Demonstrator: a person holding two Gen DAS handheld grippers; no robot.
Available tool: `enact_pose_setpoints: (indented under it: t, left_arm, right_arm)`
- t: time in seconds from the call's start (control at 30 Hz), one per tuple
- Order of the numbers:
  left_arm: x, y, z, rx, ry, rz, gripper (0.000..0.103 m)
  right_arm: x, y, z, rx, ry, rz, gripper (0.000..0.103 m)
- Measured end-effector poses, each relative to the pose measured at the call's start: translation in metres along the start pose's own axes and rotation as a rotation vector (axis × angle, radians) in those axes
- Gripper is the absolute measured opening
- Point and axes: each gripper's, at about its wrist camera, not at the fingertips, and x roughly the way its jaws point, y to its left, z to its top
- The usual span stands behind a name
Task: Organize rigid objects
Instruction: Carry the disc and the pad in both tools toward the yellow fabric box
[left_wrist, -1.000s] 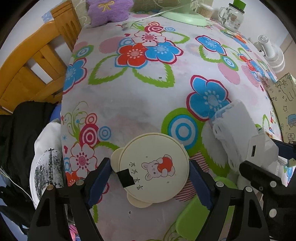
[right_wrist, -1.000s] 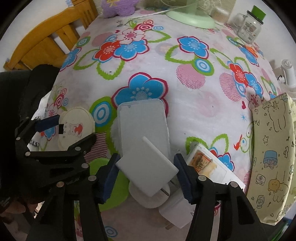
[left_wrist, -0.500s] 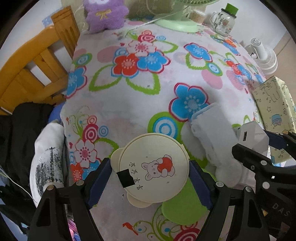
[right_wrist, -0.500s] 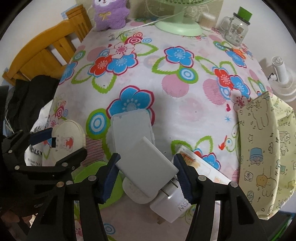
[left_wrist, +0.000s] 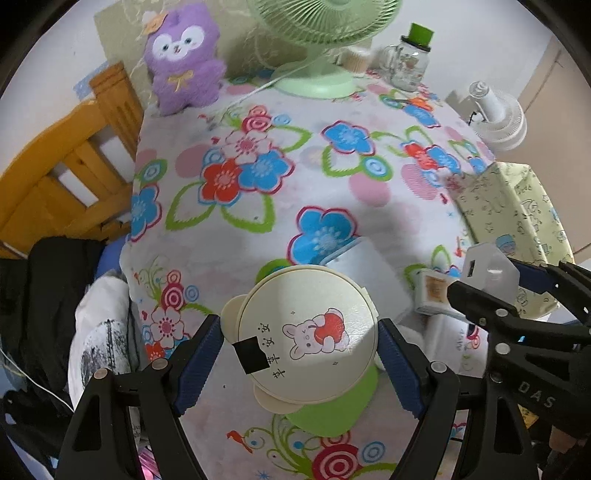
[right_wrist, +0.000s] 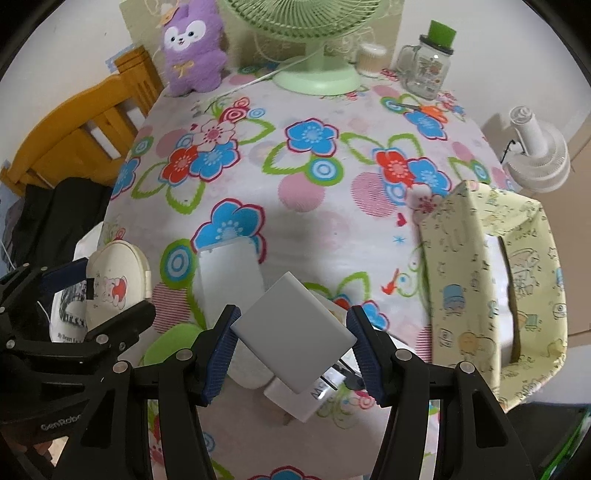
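Two tools are in play, each closed on something and both held above the flowered counter (right_wrist: 314, 206). The left tool (left_wrist: 299, 354) grips a round cream case (left_wrist: 306, 336) printed with a little rabbit and an apple; its blue pads press on the left and right rims of the case, which carries a small black square of tape near its lower left edge. In the right wrist view this same case (right_wrist: 118, 280) shows at the far left, held clear of the cloth. The right tool (right_wrist: 291, 336) clamps a white plug block (right_wrist: 291, 328), turned cornerwise so that two opposite corners meet the pads. In the left wrist view the block (left_wrist: 487, 269) appears at the right edge with a small port on its near face.

Under the tools, on the counter, lie a pale grey flat box (right_wrist: 229, 280), a green round piece (left_wrist: 332, 410) partly hidden by the case, and a small carton with an orange label (left_wrist: 432, 291). A yellow cartoon-print bag (right_wrist: 495, 280) stands open at the right side of the counter. At the far edge stand a purple plush toy (right_wrist: 194, 48), a green fan (right_wrist: 314, 44) and a glass jar with a green lid (right_wrist: 430, 62). A wooden chair (left_wrist: 66, 173) sits at the left, and a white fan (right_wrist: 535, 155) beyond the right edge.
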Motion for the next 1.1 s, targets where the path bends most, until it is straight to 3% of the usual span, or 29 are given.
enact_pose_setpoints:
  t: [0.3,1.1]
  left_arm:
    - [-0.015,-0.025,0.008,0.009,-0.034,0.026,0.084]
    - [-0.032,-0.111,0.044,-0.096,-0.095,0.064,0.084]
  right_arm:
    - [-0.018,-0.023,-0.004,0.026,-0.045,-0.007,0.062]
    - [-0.05,-0.114,0.022,-0.079,-0.082,0.0,0.062]
